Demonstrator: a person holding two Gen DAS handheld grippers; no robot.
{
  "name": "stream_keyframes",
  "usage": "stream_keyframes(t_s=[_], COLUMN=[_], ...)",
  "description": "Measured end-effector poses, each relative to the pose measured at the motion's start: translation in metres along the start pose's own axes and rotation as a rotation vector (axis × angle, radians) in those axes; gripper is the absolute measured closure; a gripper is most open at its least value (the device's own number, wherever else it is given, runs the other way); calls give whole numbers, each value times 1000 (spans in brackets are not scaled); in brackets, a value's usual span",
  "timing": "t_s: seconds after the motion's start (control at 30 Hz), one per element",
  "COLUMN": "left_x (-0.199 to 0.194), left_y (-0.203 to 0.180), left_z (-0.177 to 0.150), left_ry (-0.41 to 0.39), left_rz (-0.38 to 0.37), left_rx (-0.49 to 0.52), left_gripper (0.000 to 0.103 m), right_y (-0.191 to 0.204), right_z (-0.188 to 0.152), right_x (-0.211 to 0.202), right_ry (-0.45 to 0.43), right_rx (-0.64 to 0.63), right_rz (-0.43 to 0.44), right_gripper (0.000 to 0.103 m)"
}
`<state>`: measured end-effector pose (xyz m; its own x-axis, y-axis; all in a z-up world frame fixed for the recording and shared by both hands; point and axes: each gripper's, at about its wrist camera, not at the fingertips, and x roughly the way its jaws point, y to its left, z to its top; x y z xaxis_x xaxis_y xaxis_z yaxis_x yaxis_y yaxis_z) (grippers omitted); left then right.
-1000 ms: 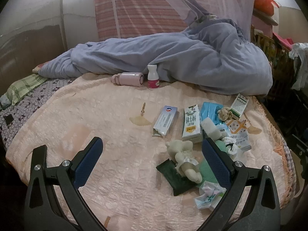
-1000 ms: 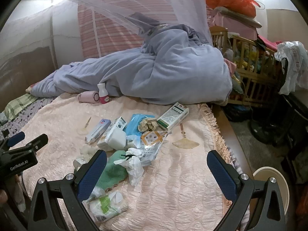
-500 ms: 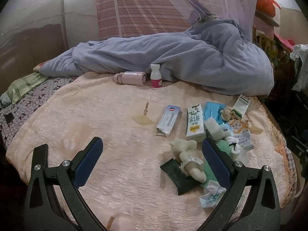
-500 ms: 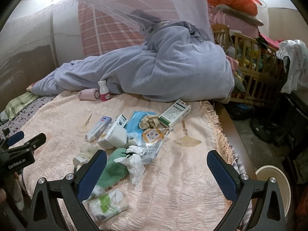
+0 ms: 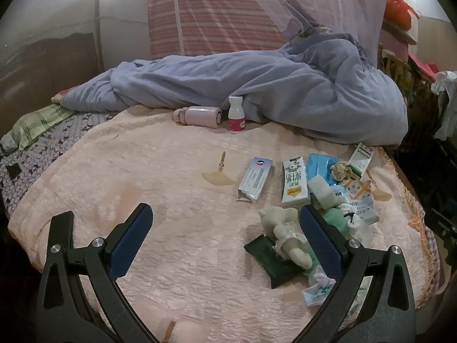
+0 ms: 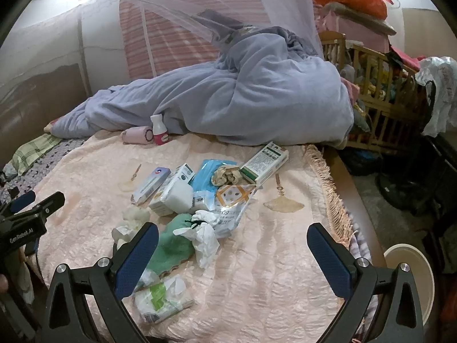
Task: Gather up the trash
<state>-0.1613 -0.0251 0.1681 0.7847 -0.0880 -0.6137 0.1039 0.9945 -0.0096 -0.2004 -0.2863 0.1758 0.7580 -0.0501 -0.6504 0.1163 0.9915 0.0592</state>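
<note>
Trash lies scattered on a peach bedspread (image 5: 160, 177): a white and blue box (image 5: 255, 177) (image 6: 151, 183), a milk carton (image 5: 294, 182), a green and white box (image 6: 264, 162), a blue packet (image 6: 210, 175), crumpled white tissue (image 6: 204, 235), a green cloth (image 6: 172, 245) and a tissue pack (image 6: 162, 298). A cream plush toy (image 5: 282, 231) rests on a dark green wrapper (image 5: 271, 257). My left gripper (image 5: 225, 235) is open above the bedspread, left of the pile. My right gripper (image 6: 232, 247) is open above the pile's near edge. Both are empty.
A rumpled lavender quilt (image 5: 257, 85) fills the back of the bed, with a pink flask (image 5: 200, 115) and a small white bottle (image 5: 236, 114) in front of it. A wooden crib (image 6: 371, 85) stands at the right. A round cream bin (image 6: 411, 280) sits on the floor.
Both grippers have drifted slightly, so the trash pile sits a little higher and farther in each view. Both stay open. Nothing on the bed has moved.
</note>
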Motion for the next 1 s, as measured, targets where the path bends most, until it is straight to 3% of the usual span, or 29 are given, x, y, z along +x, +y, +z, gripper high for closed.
stream_keyframes(t_s=[0.47, 0.7, 0.87, 1.0], left_x=[5, 18, 44, 65], left_y=[6, -3, -10, -18], left_z=[-2, -7, -13, -17], left_ry=[11, 75, 182, 243], left_rz=[-3, -90, -170, -196], left_rx=[-11, 24, 5, 4], left_gripper=[1, 5, 22, 24], right_y=[-3, -9, -7, 4], right_z=[-4, -16, -25, -21], right_x=[4, 33, 61, 85], right_ry=[18, 88, 152, 199], right_rx=[3, 38, 38, 10], right_rz=[20, 95, 157, 233], right_gripper=[0, 1, 21, 43])
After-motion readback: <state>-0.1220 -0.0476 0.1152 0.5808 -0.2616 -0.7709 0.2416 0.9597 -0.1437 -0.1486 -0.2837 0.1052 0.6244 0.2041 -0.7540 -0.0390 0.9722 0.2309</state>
